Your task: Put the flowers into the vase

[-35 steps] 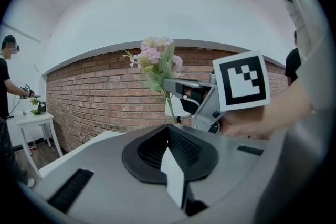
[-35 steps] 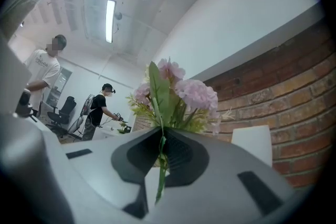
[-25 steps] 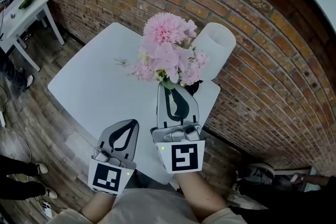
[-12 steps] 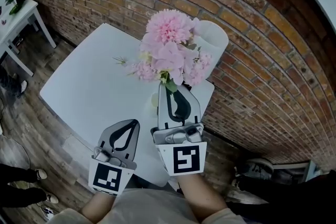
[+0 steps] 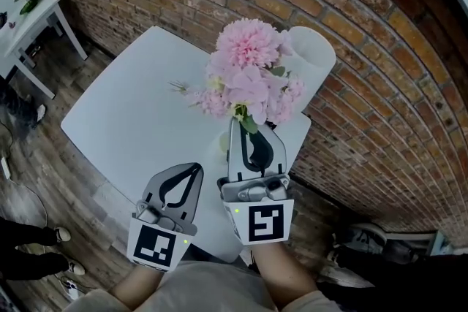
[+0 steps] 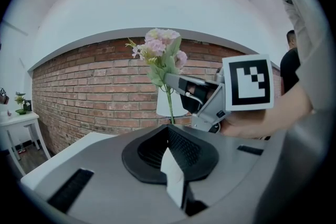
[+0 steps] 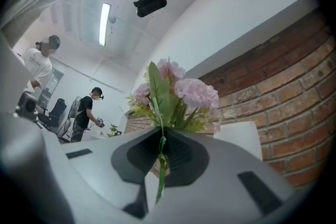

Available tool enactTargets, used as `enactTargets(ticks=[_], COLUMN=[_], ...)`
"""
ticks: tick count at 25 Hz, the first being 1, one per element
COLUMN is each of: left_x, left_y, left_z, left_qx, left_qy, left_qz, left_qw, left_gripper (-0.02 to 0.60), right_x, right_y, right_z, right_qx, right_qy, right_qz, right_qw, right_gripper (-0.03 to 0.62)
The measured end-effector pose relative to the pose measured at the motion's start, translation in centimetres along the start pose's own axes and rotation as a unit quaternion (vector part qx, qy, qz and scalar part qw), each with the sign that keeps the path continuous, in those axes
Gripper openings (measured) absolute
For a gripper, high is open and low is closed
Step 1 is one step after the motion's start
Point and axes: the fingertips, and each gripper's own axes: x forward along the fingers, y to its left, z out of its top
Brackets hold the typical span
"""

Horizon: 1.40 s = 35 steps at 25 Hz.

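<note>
- Your left gripper (image 5: 191, 173) hangs closed and empty over the table (image 5: 131, 120).
- Your right gripper (image 5: 246, 126) pinches the flowers (image 5: 248, 73) by the stems, apparently mid-carry, beside the vase (image 5: 313, 58).
- Next, likely: bring the stems over its rim, then lower.

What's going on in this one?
Two hand-held grippers are at work over a white table. The right gripper is shut on the flowers, gripping the pink bunch low on its stems and holding it upright in the air. The white vase stands near the table's far edge by the brick wall, and the flowers are not in it yet. The left gripper is shut and empty, beside the right one.
</note>
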Motion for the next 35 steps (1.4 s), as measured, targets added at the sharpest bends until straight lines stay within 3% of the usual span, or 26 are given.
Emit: enactTargets(ticks=[7, 14, 35], left_x=[1.0, 1.5, 1.0], left_y=[-0.1, -0.6, -1.4], left_z=[-0.4, 0.4, -0.6], left_qx=[0.0, 0.005, 0.007], left_qy=[0.027, 0.048, 0.048], left_qz=[0.002, 0.0, 0.003], left_qw=[0.9996, 0.9988, 0.9988], left_gripper=[0.008, 0.008, 0.008], right_x=[-0.2, -0.3, -2.2], right_y=[-0.4, -0.8, -0.4], right_z=[-2.4, -2.9, -8.6], right_qx=[0.023, 0.01, 0.024], right_qy=[0.018, 0.027, 0.075], right_qz=[0.006, 0.016, -0.001], right_qw=[1.0, 0.999, 0.997], right_gripper=[0.014, 0.014, 0.014])
